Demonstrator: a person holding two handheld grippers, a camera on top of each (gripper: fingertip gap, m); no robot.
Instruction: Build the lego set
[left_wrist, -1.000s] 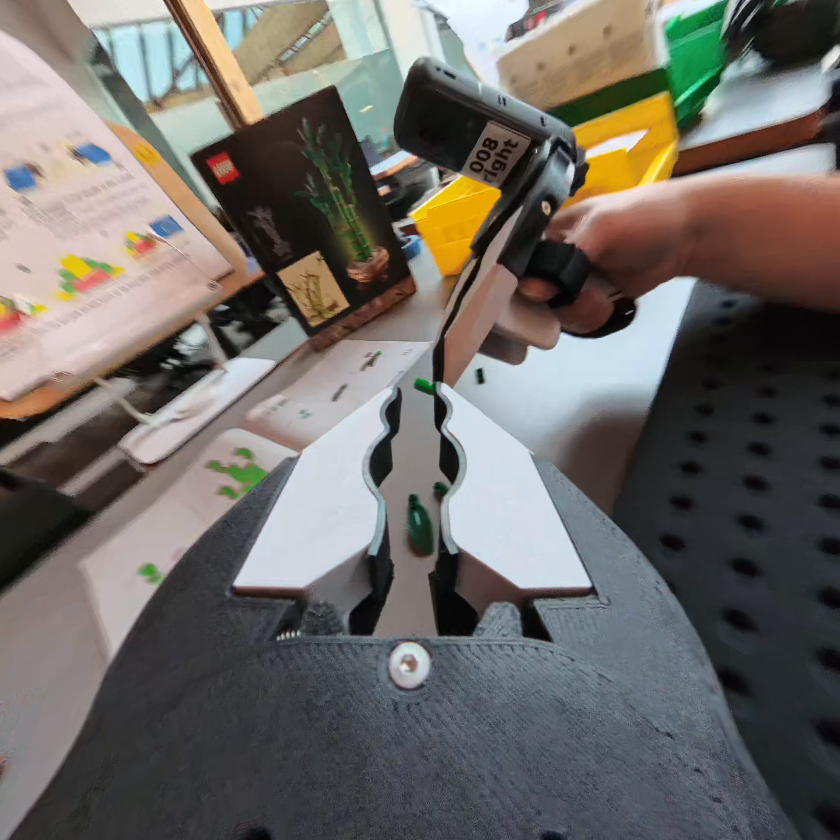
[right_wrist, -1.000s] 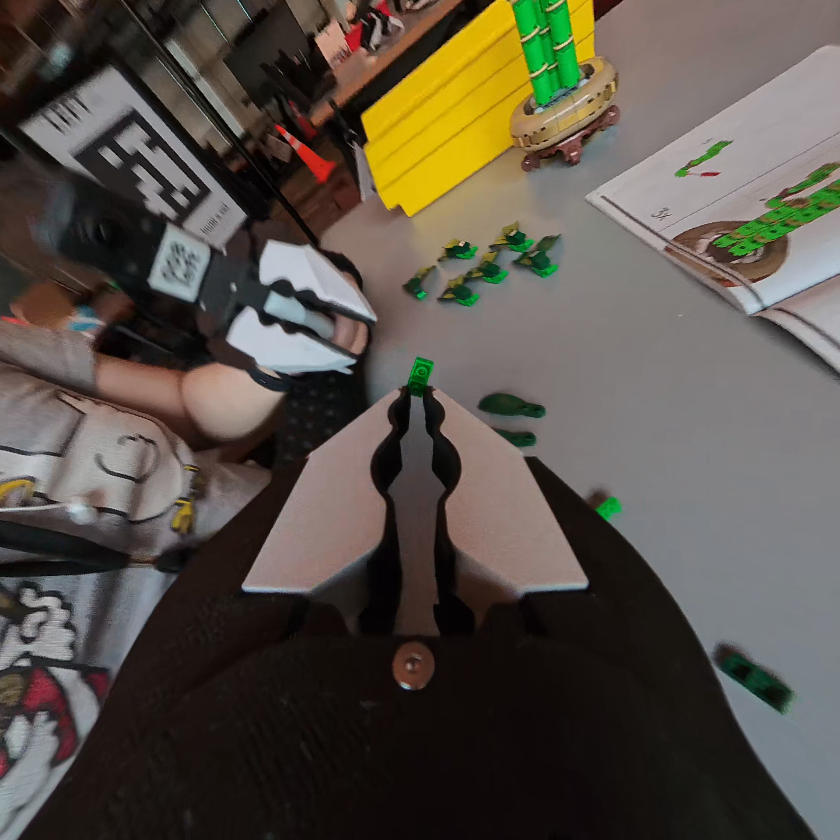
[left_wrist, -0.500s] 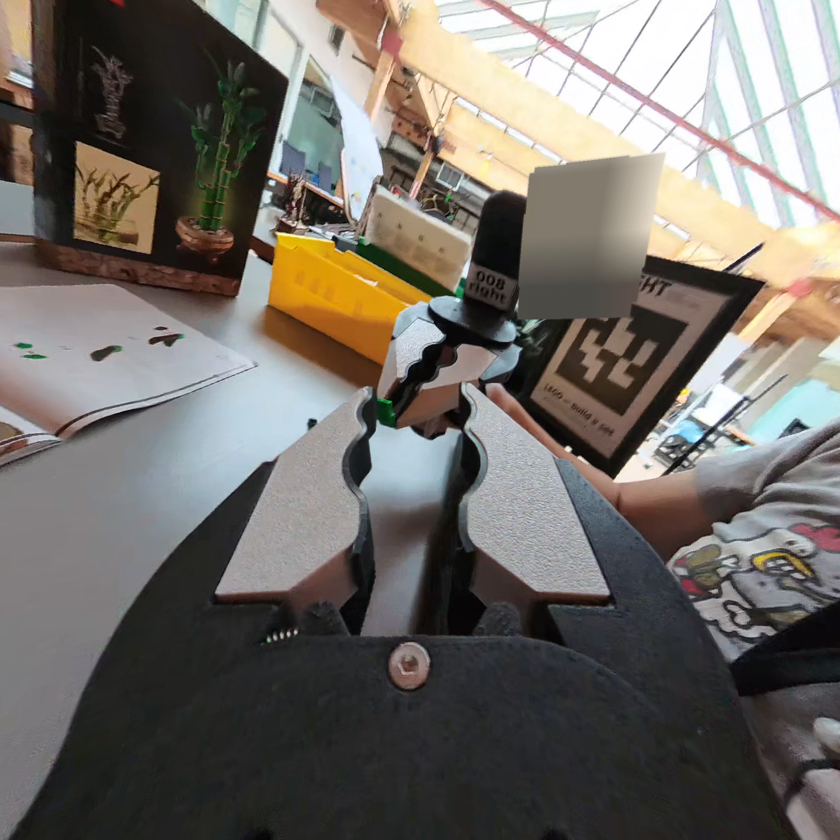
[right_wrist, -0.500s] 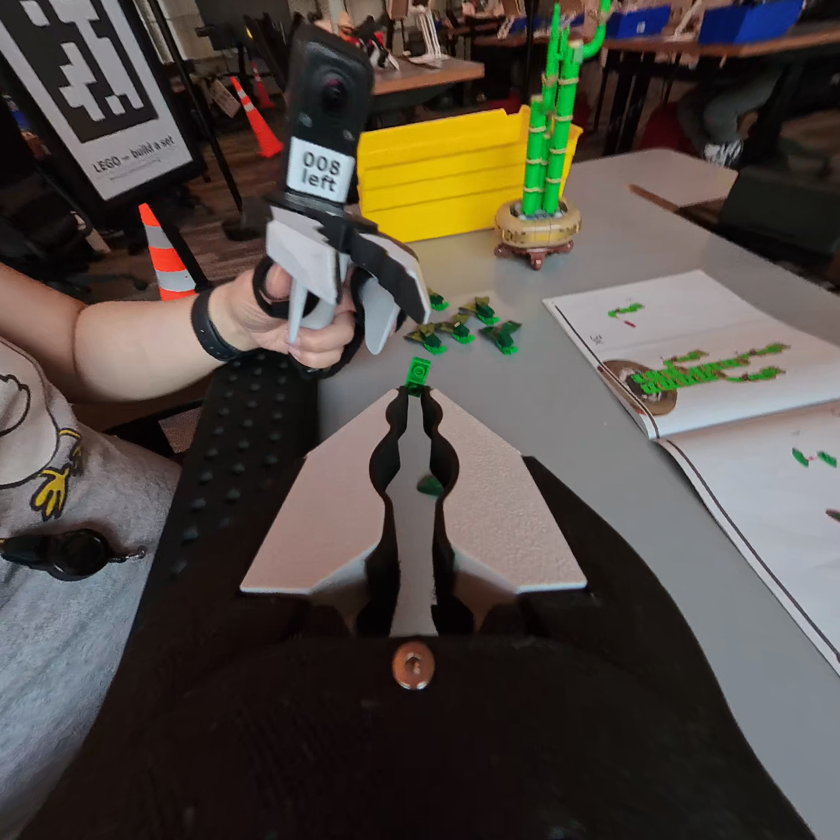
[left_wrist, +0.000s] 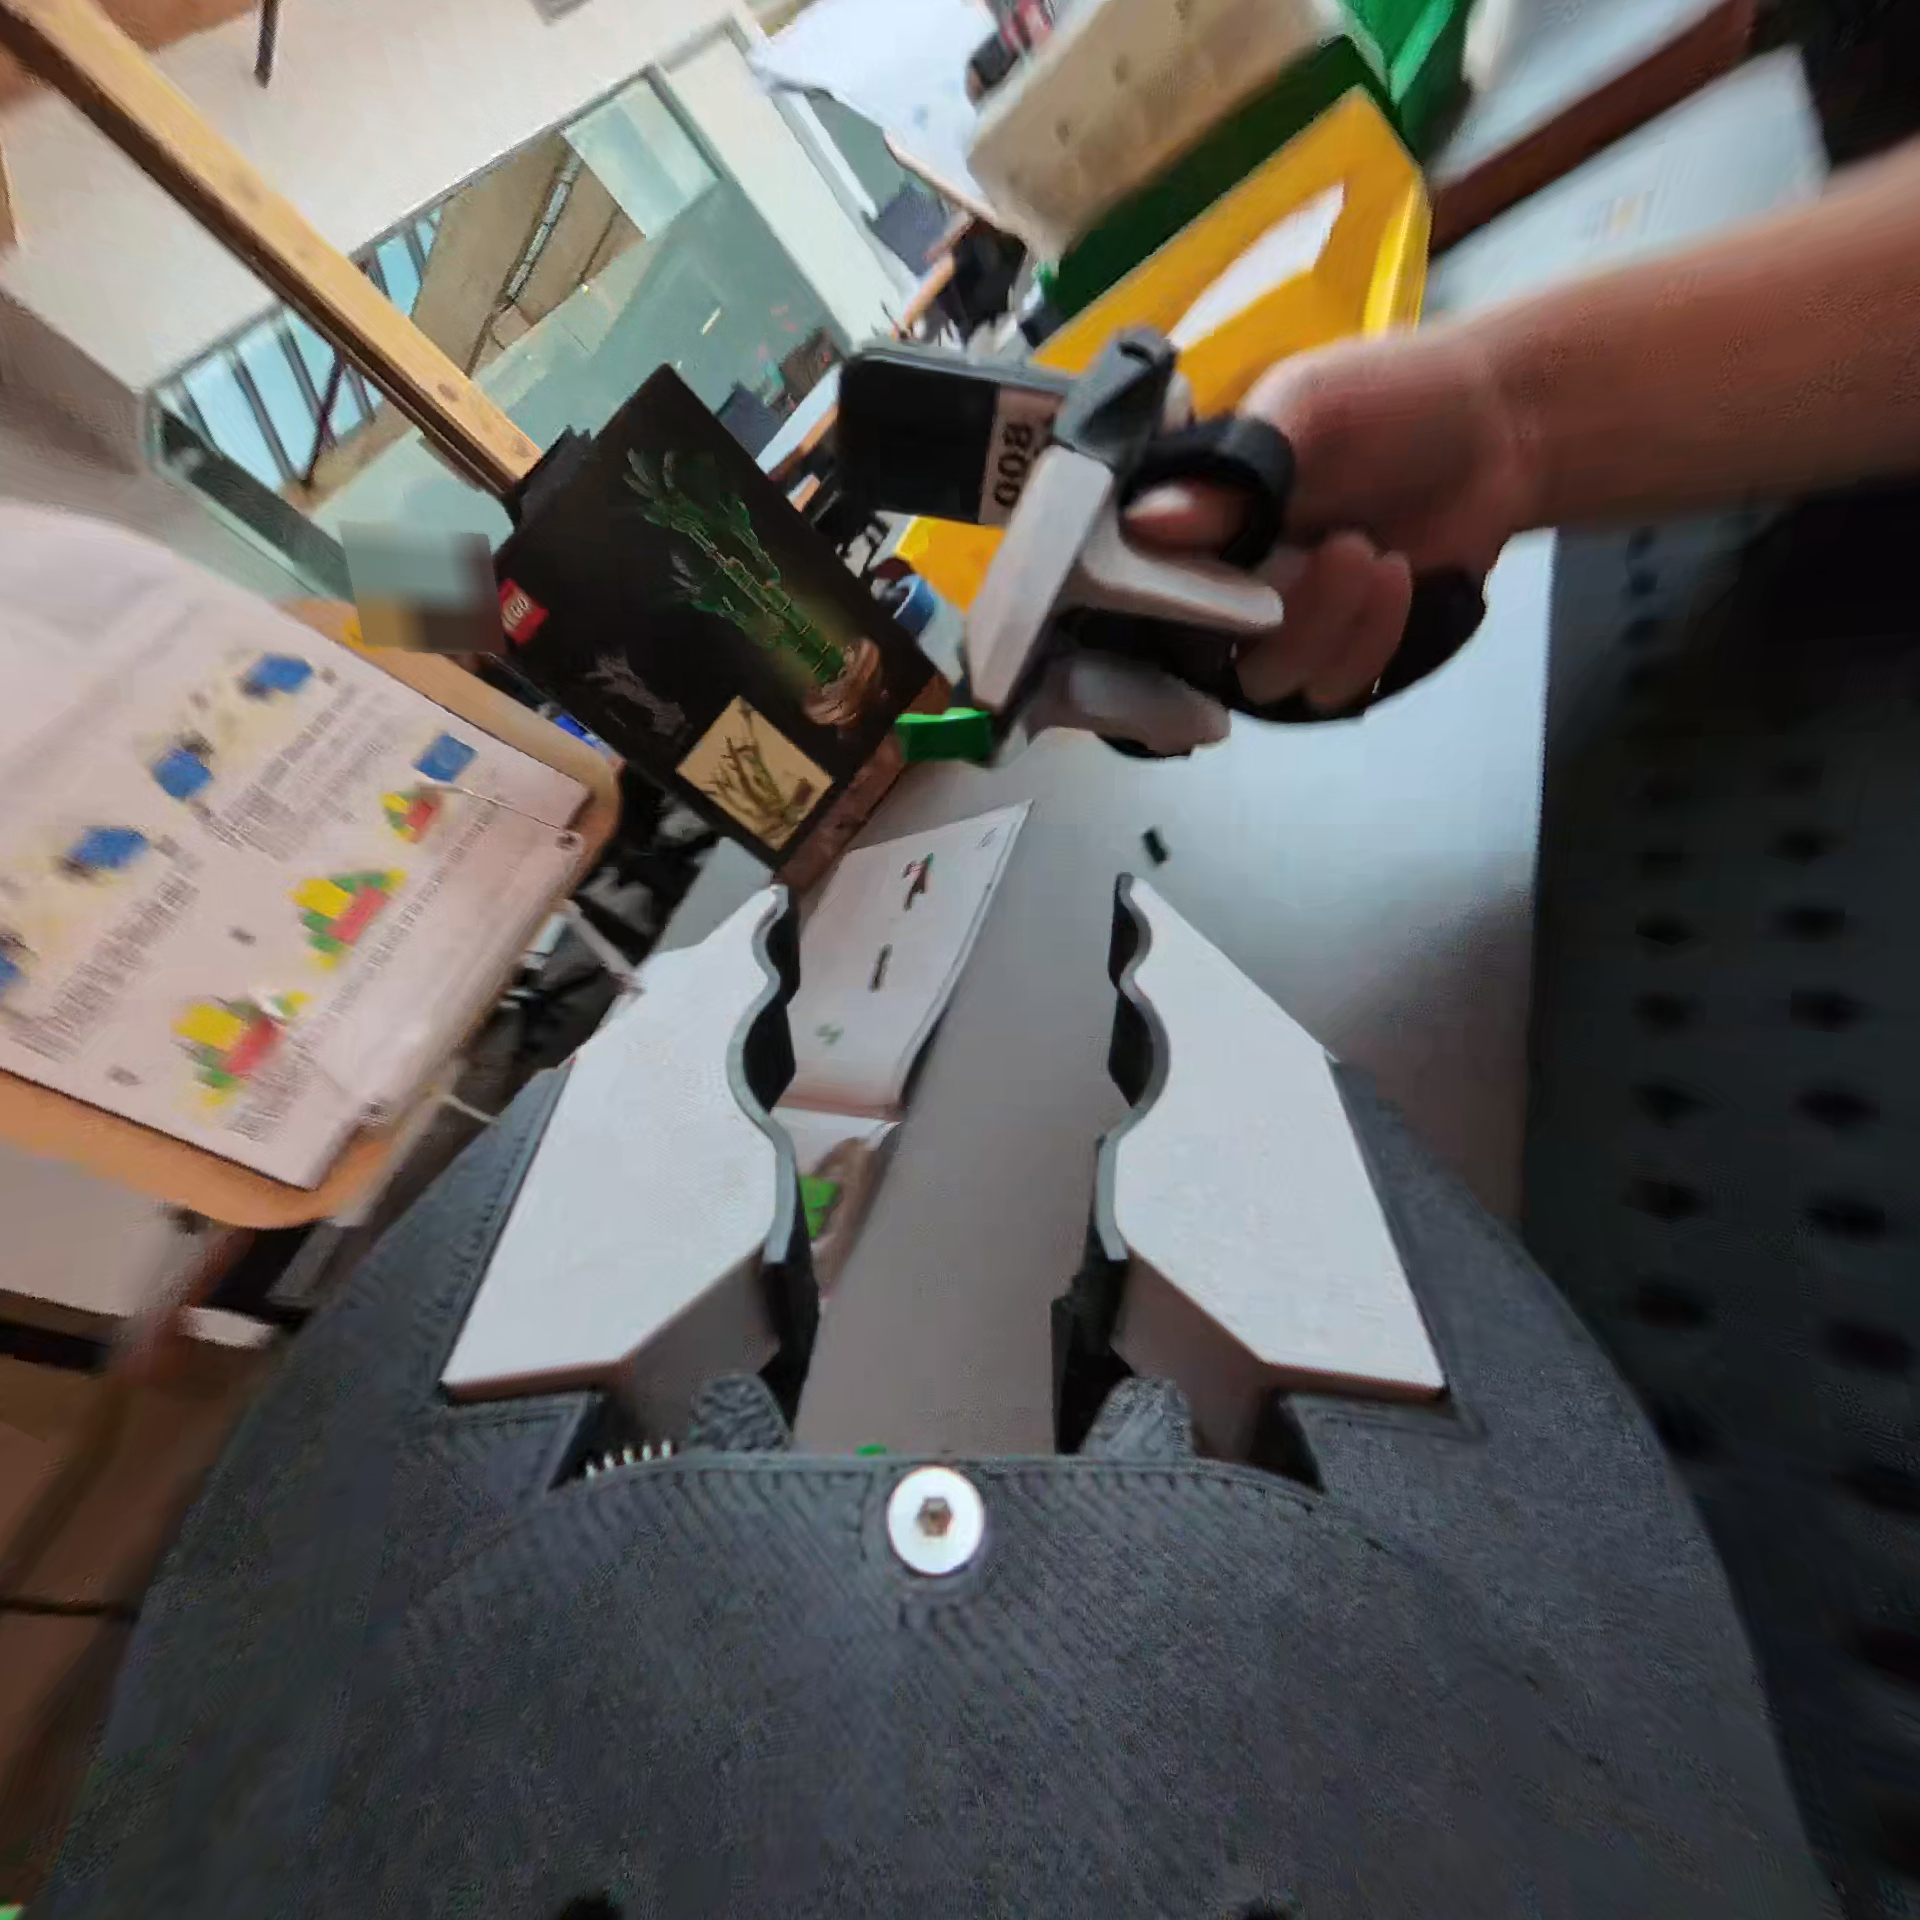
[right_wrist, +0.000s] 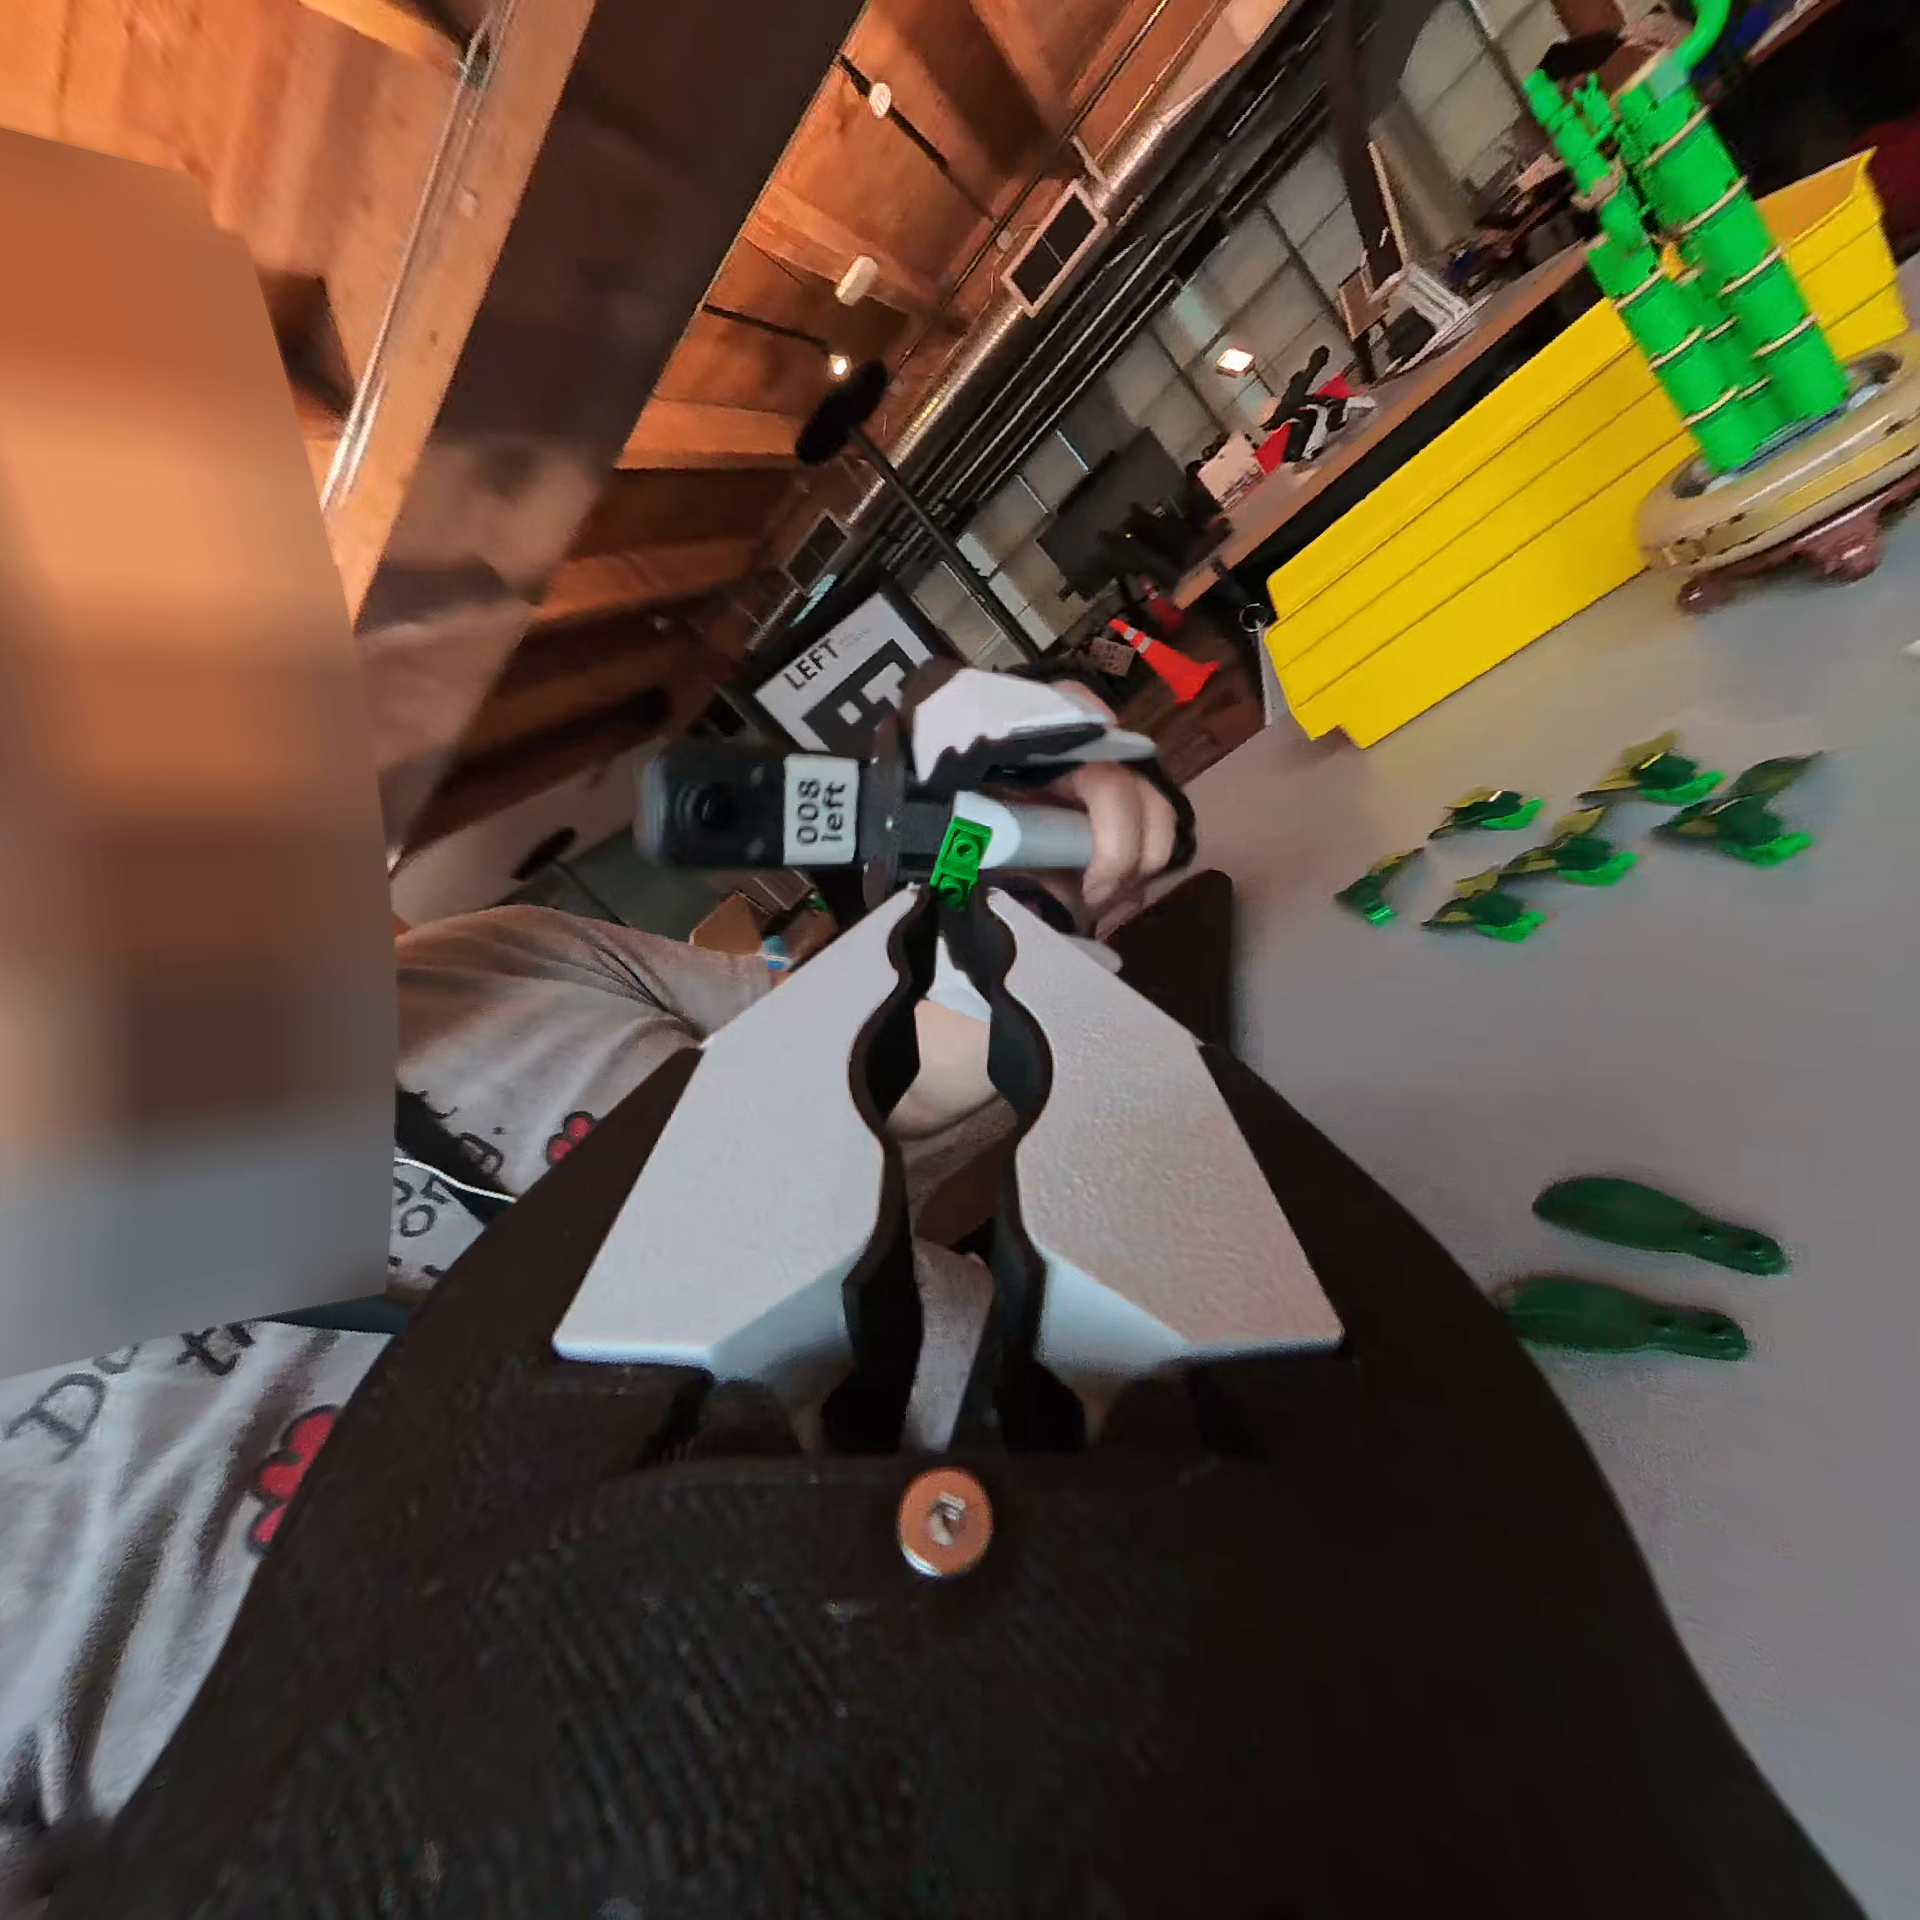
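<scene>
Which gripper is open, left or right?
The left gripper: its jaws stand wide apart, empty. The right gripper is shut on a small green brick at its tips.

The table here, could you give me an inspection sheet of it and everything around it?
Surface: grey table, with a black perforated mat at its edge.
Job's things: small green brick in the right gripper; bamboo model; leaf pieces; two dark green leaves; open booklet; set box.
Clutter: yellow bins.
Grippers: right shut on the brick, held off the table; left gripper open, empty.
Cables: nothing seen.
Surroundings: person's hands and arms, printed sheet on a board, marker sign, orange cones, more tables.
</scene>
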